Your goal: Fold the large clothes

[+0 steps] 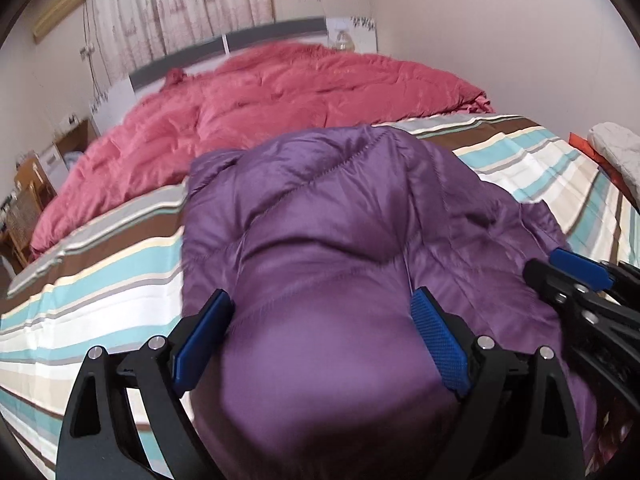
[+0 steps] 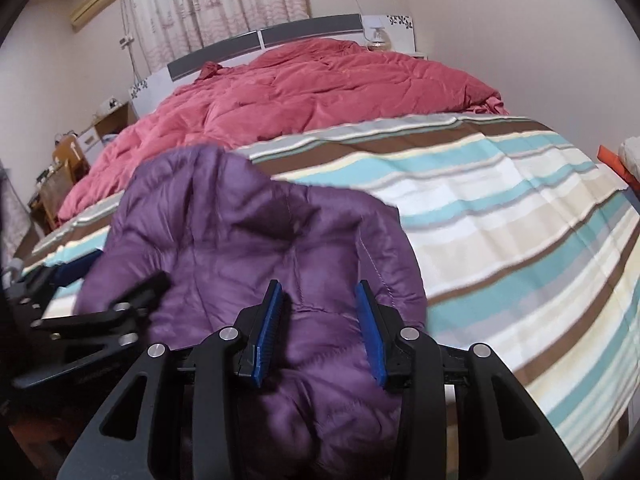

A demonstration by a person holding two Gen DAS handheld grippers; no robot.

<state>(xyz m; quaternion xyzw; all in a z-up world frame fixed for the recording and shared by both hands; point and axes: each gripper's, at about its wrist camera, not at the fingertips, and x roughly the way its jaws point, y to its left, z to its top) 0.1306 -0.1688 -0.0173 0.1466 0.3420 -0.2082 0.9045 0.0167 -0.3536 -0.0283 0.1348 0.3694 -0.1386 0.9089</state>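
Observation:
A purple quilted down jacket [image 1: 320, 208] lies bunched on the striped bed sheet [image 1: 100, 292] near the bed's front edge. My left gripper [image 1: 320, 320] is open, its blue pads [image 1: 436, 340] standing on either side of a puffy fold of the jacket. My right gripper [image 2: 320, 320] is open too, its pads [image 2: 370, 328] straddling the jacket [image 2: 248, 248] at its right part. The right gripper also shows at the right edge of the left wrist view [image 1: 580, 280]. The left gripper shows at the left edge of the right wrist view [image 2: 96, 312].
A red quilt [image 1: 260, 108] is heaped across the far half of the bed, against the grey headboard [image 1: 240, 44]. A nightstand and wooden chair [image 1: 28, 196] stand on the left. A white and red bundle [image 1: 616, 148] lies at the right. Curtains hang behind.

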